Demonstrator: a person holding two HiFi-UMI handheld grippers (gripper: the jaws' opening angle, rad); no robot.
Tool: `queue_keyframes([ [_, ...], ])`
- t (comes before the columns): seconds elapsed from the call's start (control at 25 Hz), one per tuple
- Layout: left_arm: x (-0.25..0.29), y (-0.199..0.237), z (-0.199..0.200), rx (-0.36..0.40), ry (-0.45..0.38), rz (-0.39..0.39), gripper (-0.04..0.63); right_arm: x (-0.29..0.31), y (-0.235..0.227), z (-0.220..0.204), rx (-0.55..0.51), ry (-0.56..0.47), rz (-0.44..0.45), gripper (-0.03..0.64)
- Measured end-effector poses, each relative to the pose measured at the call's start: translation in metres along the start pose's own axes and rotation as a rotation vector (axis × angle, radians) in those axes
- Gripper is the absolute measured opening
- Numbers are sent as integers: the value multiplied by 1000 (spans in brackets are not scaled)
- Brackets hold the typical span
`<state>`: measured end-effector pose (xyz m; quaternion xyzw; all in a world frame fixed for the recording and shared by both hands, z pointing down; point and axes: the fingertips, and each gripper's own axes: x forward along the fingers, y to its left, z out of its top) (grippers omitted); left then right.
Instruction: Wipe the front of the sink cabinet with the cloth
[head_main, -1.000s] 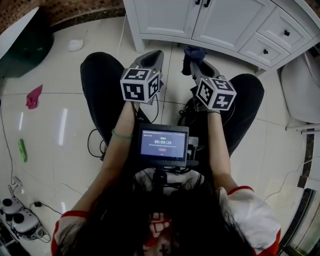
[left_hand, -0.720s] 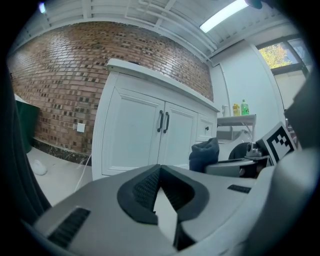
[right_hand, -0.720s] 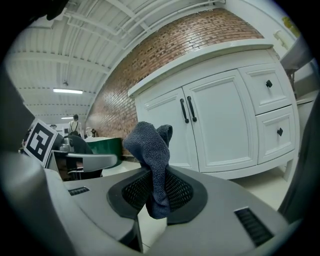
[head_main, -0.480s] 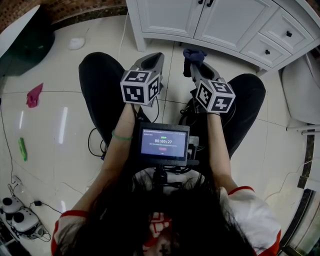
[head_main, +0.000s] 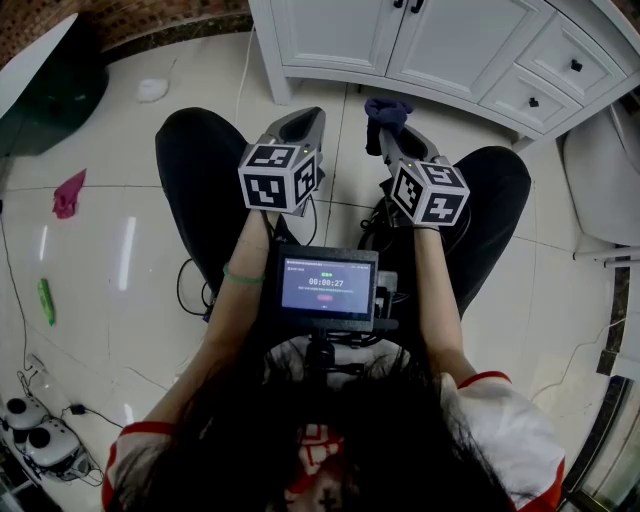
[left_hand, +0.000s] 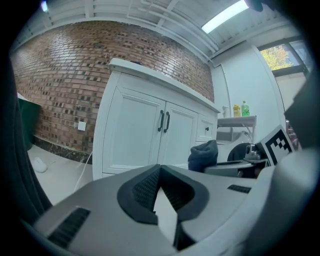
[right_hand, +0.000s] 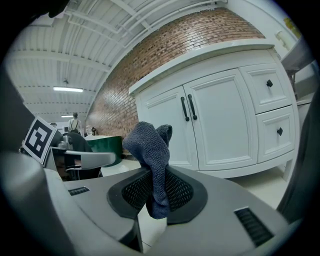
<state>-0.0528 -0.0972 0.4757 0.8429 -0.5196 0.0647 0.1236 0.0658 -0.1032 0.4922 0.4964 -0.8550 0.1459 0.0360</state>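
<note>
Right gripper view: right tongs (right_hand: 156, 195) pinched on the dark blue cloth (right_hand: 149, 145), near the sink cabinet (right_hand: 220, 125), not touching. Left tongs (left_hand: 159, 192) closed, empty. Grip ok?

Reply: Looks soft, floppy, light. I'd pinch a fatter bunch so it won't slip.

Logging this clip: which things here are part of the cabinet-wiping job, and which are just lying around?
Job in hand: dark cloth, clamped in the right gripper; white sink cabinet; left gripper, shut and empty.

Lying about: pink rag, green item and white lump on the floor; white devices at bottom left.
</note>
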Motion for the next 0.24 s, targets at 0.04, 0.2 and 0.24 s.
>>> queue_keyframes([
  [0.04,0,0,0,0,1,0,35,0,0,0,1,0,0,72],
  [0.2,-1,-1,-2,1,3,1,35,-1,0,-1,5,0,0,72],
  [0.24,-1,-1,-2,2,3,2,35,-1,0,-1,6,0,-1,72],
])
